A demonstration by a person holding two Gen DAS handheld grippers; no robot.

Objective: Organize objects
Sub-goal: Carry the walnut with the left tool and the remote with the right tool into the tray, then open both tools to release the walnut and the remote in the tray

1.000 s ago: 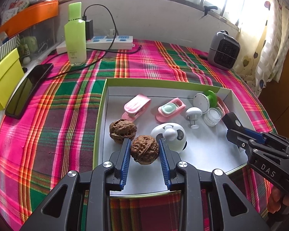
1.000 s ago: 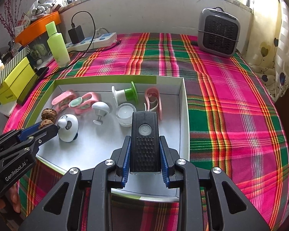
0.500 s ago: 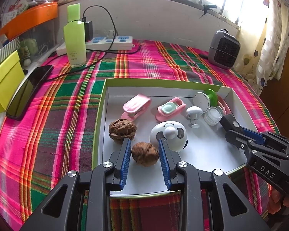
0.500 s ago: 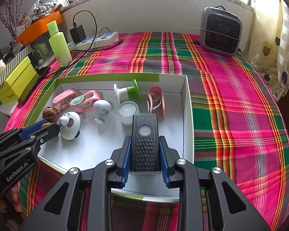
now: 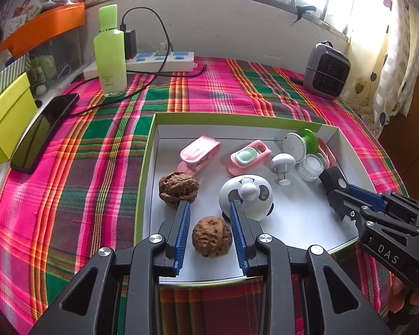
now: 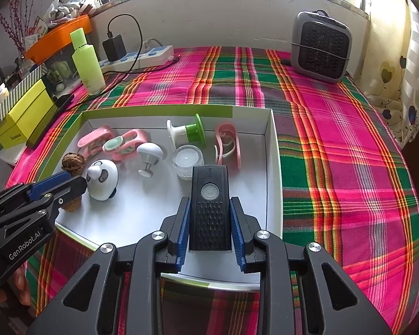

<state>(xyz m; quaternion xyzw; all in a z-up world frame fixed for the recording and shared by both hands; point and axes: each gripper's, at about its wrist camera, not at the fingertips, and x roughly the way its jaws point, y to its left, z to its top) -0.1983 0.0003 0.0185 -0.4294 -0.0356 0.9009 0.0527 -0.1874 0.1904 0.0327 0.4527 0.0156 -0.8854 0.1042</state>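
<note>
A white tray with a green rim (image 5: 145,184) holds two walnuts. One walnut (image 5: 212,240) lies on the tray floor between my left gripper's (image 5: 209,205) blue pads, with a thin gap on each side; the jaws are open. The other walnut (image 5: 177,191) sits just past the left fingertip. The panda-faced toy (image 5: 247,201) touches the right fingertip. My right gripper (image 6: 209,199) is shut on a black device with a round power button (image 6: 209,206), low over the tray's near right part. The left gripper (image 6: 69,181) shows at the left of the right wrist view.
Two pink clips (image 5: 199,153), a white knob (image 5: 282,164), a candle jar (image 6: 187,160), a green-and-white spool (image 6: 185,132) and a pink hook (image 6: 227,145) lie farther back in the tray. On the plaid cloth stand a green bottle (image 5: 110,53), a power strip (image 5: 159,60), a phone (image 5: 44,131) and a heater (image 6: 319,46).
The walnut between the left pads has slipped back toward the camera and now lies loose on the tray. The right gripper and its black device have barely shifted.
</note>
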